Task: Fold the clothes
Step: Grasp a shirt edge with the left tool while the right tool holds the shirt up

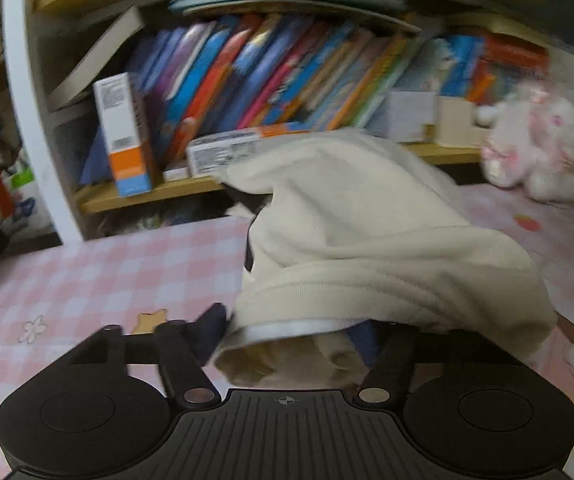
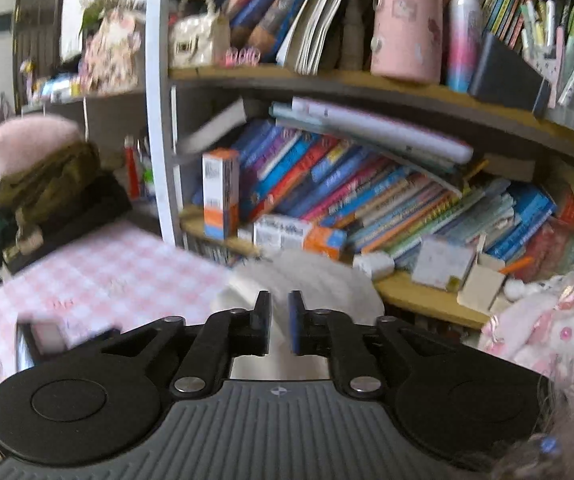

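A cream garment [image 1: 367, 240] with a ribbed hem and white inner lining hangs draped over my left gripper [image 1: 287, 344], lifted above the pink checked tablecloth [image 1: 107, 272]. The cloth hides the fingertips, so I cannot see how the jaws stand. My right gripper [image 2: 279, 322] is nearly shut, with a narrow gap between its pads, and holds nothing. It hovers above the table, and a blurred cream-white piece of the garment [image 2: 311, 280] lies just beyond it.
A bookshelf [image 2: 367, 200] full of leaning colourful books stands close behind the table. A pink-white plush toy [image 1: 539, 148] sits at the right, also in the right wrist view [image 2: 547, 328]. A pile of bags and clothes [image 2: 47, 184] is at the left.
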